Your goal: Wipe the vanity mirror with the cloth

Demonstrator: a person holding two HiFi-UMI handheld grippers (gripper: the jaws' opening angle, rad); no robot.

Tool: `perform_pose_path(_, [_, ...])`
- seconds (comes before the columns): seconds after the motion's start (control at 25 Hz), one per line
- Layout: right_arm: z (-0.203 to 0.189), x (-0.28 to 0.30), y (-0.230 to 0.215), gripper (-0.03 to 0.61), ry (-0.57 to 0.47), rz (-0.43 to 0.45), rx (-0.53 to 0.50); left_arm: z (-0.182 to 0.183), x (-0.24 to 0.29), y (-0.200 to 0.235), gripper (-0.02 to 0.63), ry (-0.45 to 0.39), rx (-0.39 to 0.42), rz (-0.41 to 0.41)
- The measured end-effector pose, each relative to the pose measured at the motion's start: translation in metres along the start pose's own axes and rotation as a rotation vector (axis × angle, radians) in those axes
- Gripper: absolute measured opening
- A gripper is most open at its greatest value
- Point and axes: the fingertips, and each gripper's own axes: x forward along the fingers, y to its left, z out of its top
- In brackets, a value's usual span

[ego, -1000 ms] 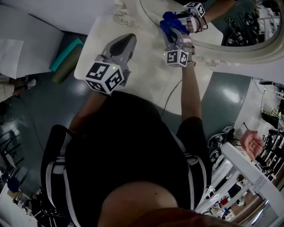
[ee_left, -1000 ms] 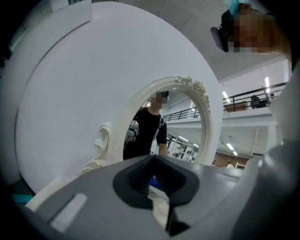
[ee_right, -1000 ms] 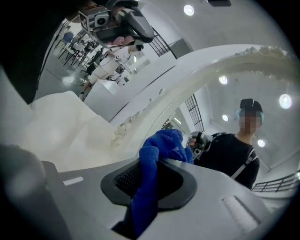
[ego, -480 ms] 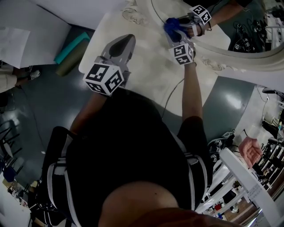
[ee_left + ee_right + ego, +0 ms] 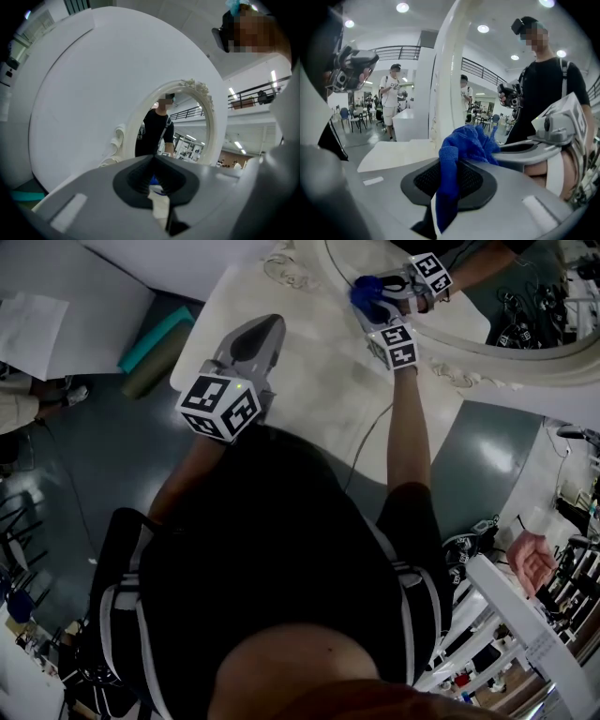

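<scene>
Right gripper (image 5: pixel 373 307) clenched on cloth (image 5: pixel 364 289); cloth against mirror (image 5: pixel 497 306) glass by the lower frame. Left gripper (image 5: pixel 255 336) jaws together, empty, over table (image 5: pixel 319 409).

the fluffy blue cloth (image 5: pixel 461 145) looks soft and nubbly, like terry microfibre. the right gripper (image 5: pixel 449 183) and left gripper (image 5: pixel 154 180) have smooth, matt grey plastic shells with black ribbed, rubbery pads. the round vanity mirror (image 5: pixel 511 296) has glossy, reflective glass; its white carved frame (image 5: pixel 525 345) looks smooth and satin. the white tabletop (image 5: pixel 309 390) is matt, and the grey-green floor (image 5: pixel 473 451) is shiny.
</scene>
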Motion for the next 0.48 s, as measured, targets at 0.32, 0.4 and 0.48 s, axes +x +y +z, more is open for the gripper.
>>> perform_pose_path(0.32, [0.001, -0.021, 0.033, 0.074, -0.26, 0.048, 0.428, -0.003, 0.002, -0.008, 0.011, 0.002, 0.003, -0.038])
perform_pose_path(0.4, [0.007, -0.027, 0.047, 0.074, -0.339, 0.051, 0.532, -0.003, 0.003, -0.007, 0.011, 0.005, 0.0, -0.041])
perform_pose_path(0.48, [0.015, -0.033, 0.062, 0.075, -0.382, 0.053, 0.597, -0.003, 0.005, -0.009, 0.011, 0.006, 0.0, -0.049])
